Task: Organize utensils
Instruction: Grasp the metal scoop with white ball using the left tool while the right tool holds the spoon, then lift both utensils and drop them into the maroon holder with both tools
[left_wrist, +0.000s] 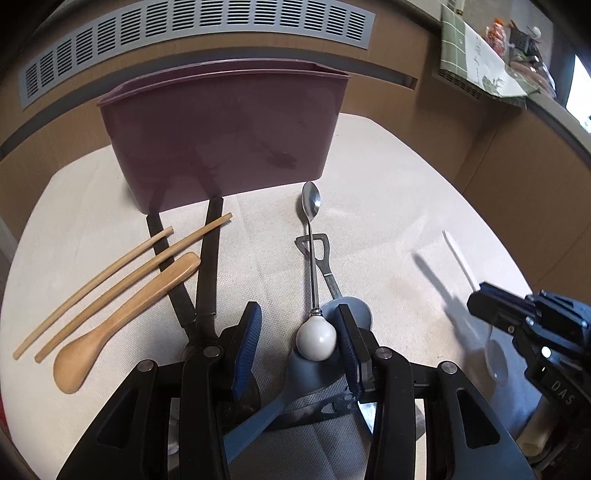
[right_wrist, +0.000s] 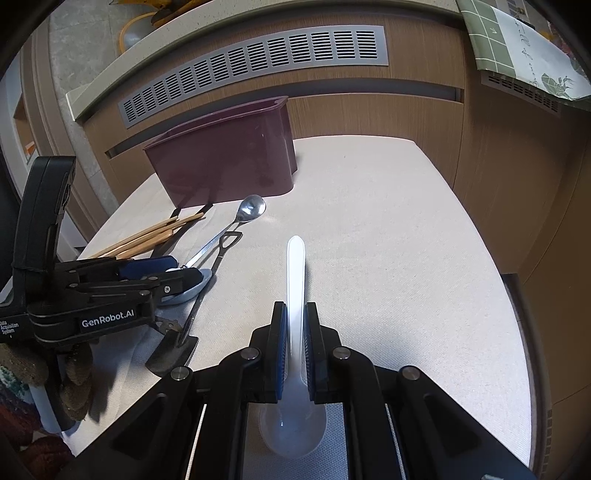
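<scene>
Right gripper (right_wrist: 295, 332), angled downward, clamps the white plastic spoon (right_wrist: 295, 280).

I can't see into the maroon bin (left_wrist: 221, 133); its wall hides the inside. My left tongs (left_wrist: 299, 343) cover the grey spoon's (left_wrist: 314, 373) handle and the dark spatula (left_wrist: 328, 266) beneath.

"GenRobot.AI" on left hand-held gripper (right_wrist: 184, 282), "DAS" on right hand-held gripper (left_wrist: 480, 299)

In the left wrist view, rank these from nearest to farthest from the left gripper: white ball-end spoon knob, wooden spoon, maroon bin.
From the left gripper:
1. White knob, between its fingers.
2. Wooden spoon, left on the cloth.
3. Maroon bin, at the back.
</scene>
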